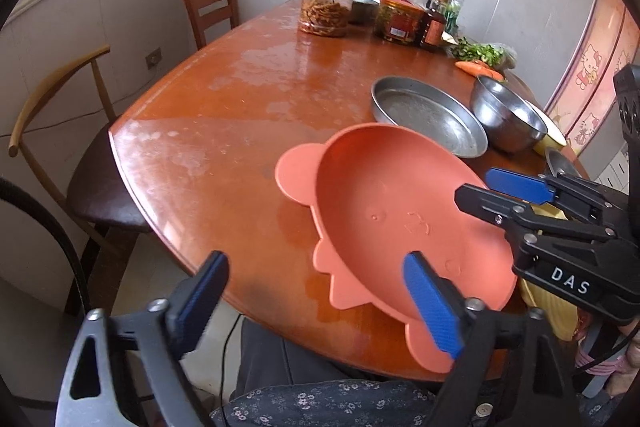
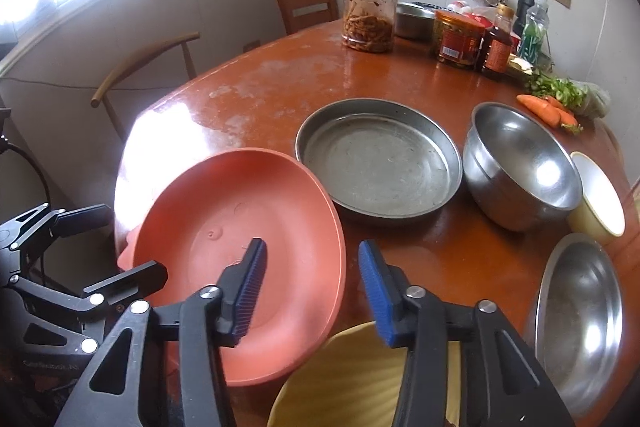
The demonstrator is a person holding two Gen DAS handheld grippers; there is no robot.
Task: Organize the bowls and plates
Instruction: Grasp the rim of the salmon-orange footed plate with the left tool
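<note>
An orange silicone plate (image 1: pixel 384 195) with ear-shaped tabs lies near the table's front edge. My left gripper (image 1: pixel 316 291) is open: its right finger is over the plate's near rim and its left finger is over bare table. My right gripper (image 2: pixel 312 291) straddles the plate's (image 2: pixel 240 247) right rim, one pad inside and one outside, with a gap on both sides. From the left wrist view the right gripper (image 1: pixel 480 187) comes in over the plate's right side. A steel pan (image 2: pixel 380 159), a steel bowl (image 2: pixel 520 163) and a steel dish (image 2: pixel 576 311) sit to the right.
A yellow bowl (image 2: pixel 352 379) lies right under my right gripper, and a cream cup (image 2: pixel 600 195) stands beside the steel bowl. Jars and bottles (image 2: pixel 456 39) crowd the table's far end, with carrots (image 2: pixel 548 111) and greens nearby. Chairs (image 1: pixel 60 115) stand along the left side.
</note>
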